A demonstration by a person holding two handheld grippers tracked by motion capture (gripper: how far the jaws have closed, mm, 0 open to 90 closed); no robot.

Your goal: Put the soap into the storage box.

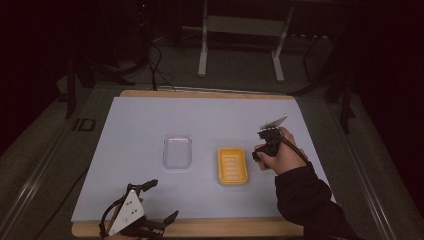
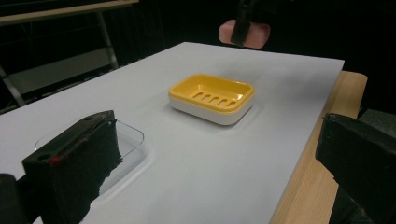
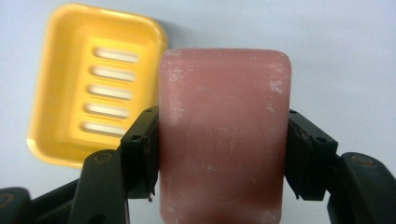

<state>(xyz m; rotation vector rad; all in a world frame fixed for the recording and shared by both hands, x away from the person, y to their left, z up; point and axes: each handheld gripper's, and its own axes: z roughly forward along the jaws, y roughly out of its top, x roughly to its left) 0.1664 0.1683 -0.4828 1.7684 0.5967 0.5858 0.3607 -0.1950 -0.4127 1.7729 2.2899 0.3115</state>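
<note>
A pink bar of soap (image 3: 224, 135) sits clamped by its long sides in my right gripper (image 3: 223, 154), held above the white mat. The right gripper (image 1: 264, 147) hovers just right of the yellow soap dish (image 1: 232, 166), which lies below and left of the bar (image 3: 70, 93). From the left gripper view the soap (image 2: 245, 32) hangs high beyond the dish (image 2: 212, 95). My left gripper (image 1: 150, 210) rests at the front left table edge, its jaws spread wide with nothing between them.
A clear plastic lid or tray (image 1: 177, 151) lies left of the dish on the white mat (image 1: 150, 120). The wooden table edge (image 2: 308, 177) runs along the front. Metal stand legs (image 1: 202, 55) stand on the dark floor behind the table.
</note>
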